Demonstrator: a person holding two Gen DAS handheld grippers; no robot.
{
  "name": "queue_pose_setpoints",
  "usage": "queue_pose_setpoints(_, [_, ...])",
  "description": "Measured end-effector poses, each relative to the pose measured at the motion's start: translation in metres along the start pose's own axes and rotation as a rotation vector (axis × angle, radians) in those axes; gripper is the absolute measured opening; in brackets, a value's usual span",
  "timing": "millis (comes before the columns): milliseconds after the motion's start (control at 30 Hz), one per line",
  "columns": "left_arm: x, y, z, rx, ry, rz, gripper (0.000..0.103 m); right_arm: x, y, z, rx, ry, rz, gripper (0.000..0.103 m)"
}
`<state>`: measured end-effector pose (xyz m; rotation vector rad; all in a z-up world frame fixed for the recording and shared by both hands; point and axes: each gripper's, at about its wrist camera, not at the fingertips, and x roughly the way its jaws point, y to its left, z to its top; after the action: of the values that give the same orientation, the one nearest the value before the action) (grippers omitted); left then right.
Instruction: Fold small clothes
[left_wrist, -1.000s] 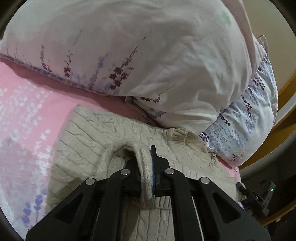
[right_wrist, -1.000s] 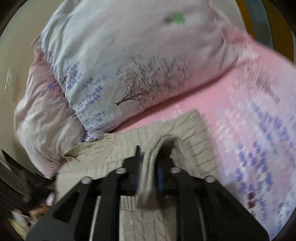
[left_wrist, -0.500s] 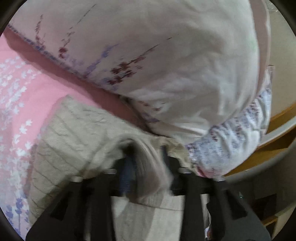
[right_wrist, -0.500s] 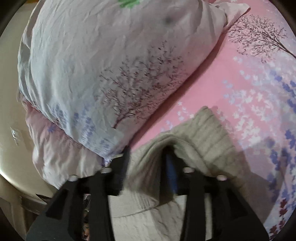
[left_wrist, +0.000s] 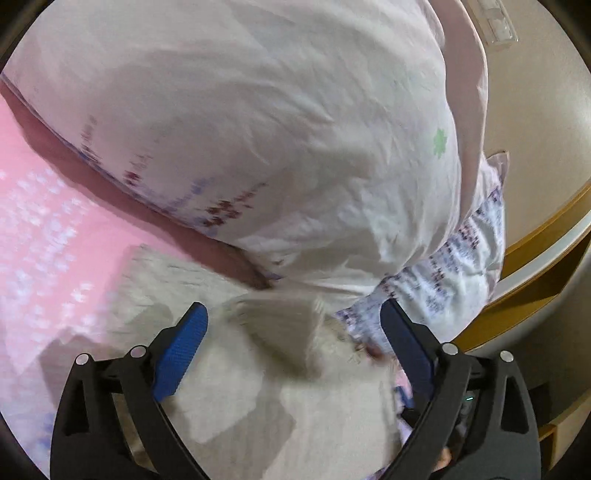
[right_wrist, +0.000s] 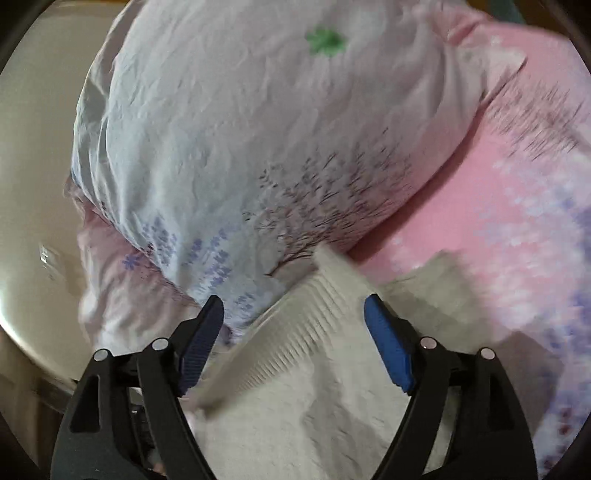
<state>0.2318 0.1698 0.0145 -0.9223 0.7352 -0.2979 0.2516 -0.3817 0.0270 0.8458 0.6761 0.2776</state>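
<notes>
Beige knitted sweater (left_wrist: 325, 406) lies on the pink flowered bed sheet (left_wrist: 48, 229), its far edge close against the big white pillow (left_wrist: 258, 129) printed with purple branches. In the left wrist view the left tool (left_wrist: 293, 325) has its blue pads spread wide, having just been opening; a blurred fold of the knit sits between them with neither pad pressing on it. A second flowered pillow (left_wrist: 461, 277) shows under the white one on the right, beside a wooden bed frame (left_wrist: 535, 266) and a pale wall.

In the right wrist view the right tool (right_wrist: 293, 314) also stands well open after just opening. The sweater's ribbed hem (right_wrist: 306, 325) runs diagonally between its pads, touching neither as far as can be seen. More of the sweater (right_wrist: 332, 406) spreads near the camera and off to the right over the sheet (right_wrist: 517, 229). The pillow (right_wrist: 240, 129), with a green mark near its top, fills the far side, and a pink-edged pillow (right_wrist: 107, 280) lies under it on the left
</notes>
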Motion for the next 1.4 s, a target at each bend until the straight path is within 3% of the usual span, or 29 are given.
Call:
queue_pose_setpoints(67, [-0.012,0.004,-0.003,0.041,0.021,0.043,0.095,-0.018,0.005,-0.003,-0.084,-0.013,-0.045,0.078])
queue_pose_setpoints(100, [-0.017,0.006,-0.006,0.069,0.029,0.071,0.095,-0.028,0.006,-0.006,-0.14,-0.022,-0.091,0.074])
queue_pose_setpoints(167, [-0.027,0.009,-0.015,0.141,0.053,0.119,0.085,-0.046,0.008,-0.013,-0.243,-0.025,-0.171,0.058])
queue_pose_setpoints(267, [-0.032,0.012,-0.032,0.228,0.111,0.165,0.07,-0.061,-0.003,-0.026,-0.297,0.042,-0.181,0.046])
queue_pose_setpoints(333, [-0.033,0.006,-0.046,0.311,0.122,0.204,0.068,-0.064,-0.01,-0.034,-0.327,0.089,-0.201,0.041])
queue_pose_setpoints(567, [-0.035,-0.008,-0.081,0.496,0.145,0.283,0.067,-0.065,-0.022,-0.053,-0.369,0.138,-0.25,0.04])
queue_pose_setpoints(700, [-0.031,-0.006,-0.088,0.505,0.153,0.298,0.065,-0.067,-0.021,-0.059,-0.399,0.15,-0.267,0.037])
queue_pose_setpoints(767, [-0.027,-0.009,-0.091,0.504,0.168,0.286,0.055,-0.068,-0.02,-0.06,-0.416,0.152,-0.273,0.032])
queue_pose_setpoints(900, [-0.023,-0.007,-0.093,0.504,0.169,0.31,0.046,-0.07,-0.022,-0.062,-0.417,0.153,-0.269,0.029])
queue_pose_setpoints(1000, [-0.025,-0.002,-0.09,0.457,0.17,0.291,0.025,-0.068,-0.02,-0.066,-0.446,0.16,-0.282,0.027])
queue_pose_setpoints(1033, [-0.026,0.0,-0.089,0.439,0.177,0.27,0.014,-0.069,-0.017,-0.068,-0.468,0.154,-0.29,0.015])
queue_pose_setpoints(1267, [-0.056,0.004,-0.09,0.411,0.147,0.188,0.011,-0.096,-0.005,-0.073,-0.486,0.087,-0.261,0.008])
queue_pose_setpoints(1400, [-0.061,0.012,-0.09,0.417,0.136,0.211,0.011,-0.103,-0.009,-0.079,-0.478,0.086,-0.278,0.008])
